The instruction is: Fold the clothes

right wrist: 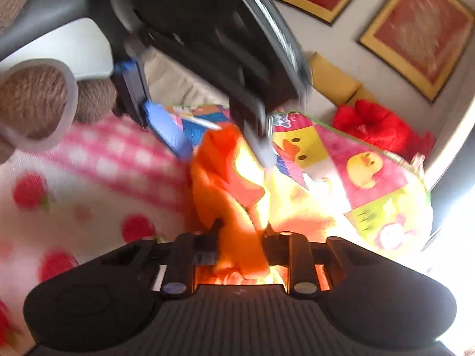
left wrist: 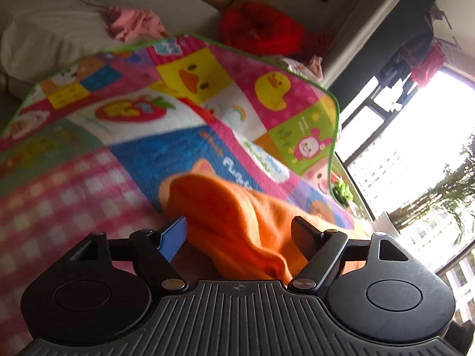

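An orange garment lies bunched on a colourful cartoon play mat. My left gripper is open, its blue-padded finger and black finger standing either side of the cloth. In the right wrist view my right gripper is shut on the orange garment, which rises ahead of it. The left gripper shows there from above, open over the far end of the garment. The view is blurred.
A white cushion and pink cloth lie beyond the mat. A red garment pile sits by the wall. Framed pictures hang on the wall. A bright window is at right.
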The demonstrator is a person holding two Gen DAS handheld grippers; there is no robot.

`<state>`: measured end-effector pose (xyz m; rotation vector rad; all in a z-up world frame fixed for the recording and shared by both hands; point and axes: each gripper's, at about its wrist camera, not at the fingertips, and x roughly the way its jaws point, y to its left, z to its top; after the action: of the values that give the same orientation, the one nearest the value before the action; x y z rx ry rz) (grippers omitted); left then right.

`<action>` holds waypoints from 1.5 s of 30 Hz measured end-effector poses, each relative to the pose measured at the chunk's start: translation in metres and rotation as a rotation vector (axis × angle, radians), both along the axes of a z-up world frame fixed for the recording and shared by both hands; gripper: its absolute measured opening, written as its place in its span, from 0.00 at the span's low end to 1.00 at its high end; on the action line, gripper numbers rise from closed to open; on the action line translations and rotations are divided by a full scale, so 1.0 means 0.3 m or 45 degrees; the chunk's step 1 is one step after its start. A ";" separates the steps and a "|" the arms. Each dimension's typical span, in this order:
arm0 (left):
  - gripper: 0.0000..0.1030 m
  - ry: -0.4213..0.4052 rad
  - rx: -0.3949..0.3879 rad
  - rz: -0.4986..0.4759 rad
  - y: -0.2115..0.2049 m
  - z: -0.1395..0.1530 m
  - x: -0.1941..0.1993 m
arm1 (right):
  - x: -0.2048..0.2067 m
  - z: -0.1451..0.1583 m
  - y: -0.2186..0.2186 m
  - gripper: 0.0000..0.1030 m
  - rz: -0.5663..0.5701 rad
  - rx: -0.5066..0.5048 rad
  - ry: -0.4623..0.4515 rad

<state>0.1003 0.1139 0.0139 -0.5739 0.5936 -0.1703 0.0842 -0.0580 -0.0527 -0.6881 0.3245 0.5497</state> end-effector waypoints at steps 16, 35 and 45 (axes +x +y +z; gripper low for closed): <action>0.92 -0.285 0.131 -0.098 -0.167 0.312 -0.033 | 0.017 0.279 -0.641 0.17 -0.148 1.239 0.616; 0.97 0.025 0.438 -0.428 -0.602 -0.009 0.162 | 0.077 0.029 -0.993 0.65 -0.739 0.891 0.480; 0.96 0.040 0.439 -0.167 -0.358 -0.014 0.250 | 0.170 0.044 -0.681 0.65 -0.550 0.741 0.514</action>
<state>0.1754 0.0066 0.0097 -0.2038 0.6743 -0.1778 0.1353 -0.2622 -0.0394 0.0681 0.6394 0.3360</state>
